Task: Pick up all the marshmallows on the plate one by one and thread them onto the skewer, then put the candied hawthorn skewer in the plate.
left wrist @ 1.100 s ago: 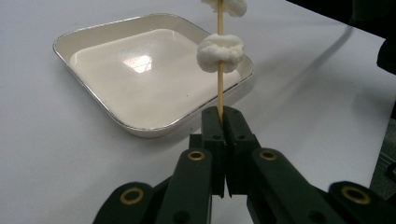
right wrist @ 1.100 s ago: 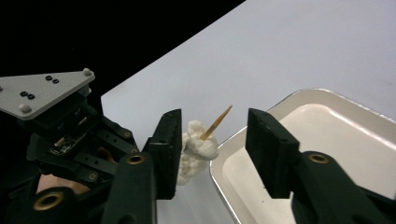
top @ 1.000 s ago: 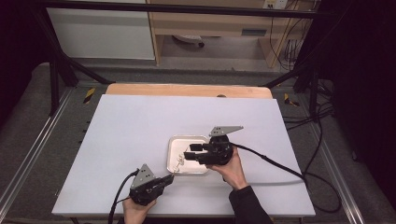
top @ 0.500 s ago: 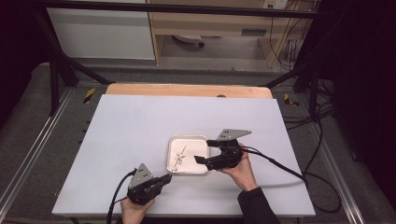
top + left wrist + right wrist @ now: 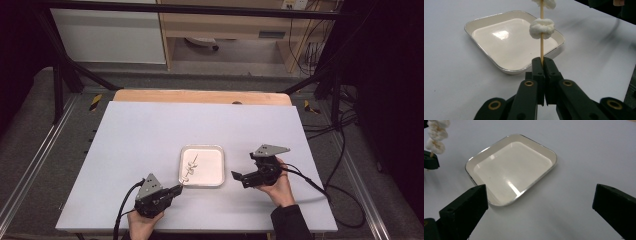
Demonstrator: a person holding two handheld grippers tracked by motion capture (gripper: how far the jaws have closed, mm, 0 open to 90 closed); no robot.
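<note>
The skewer [image 5: 541, 30] with its white marshmallow pieces [image 5: 542, 28] slants over the near-left corner of the dish [image 5: 212, 170], which sits toward the near edge of the counter [image 5: 150, 130]. The left claw [image 5: 176, 189] is clamped on the skewer's bare lower end. The right claw [image 5: 239, 177] has just pulled back from the dish toward the counter's right edge, and its jaws have been opening; they now gape wide with nothing between them. That suggests a threading step is finished and the dish holds no more pieces.
</note>
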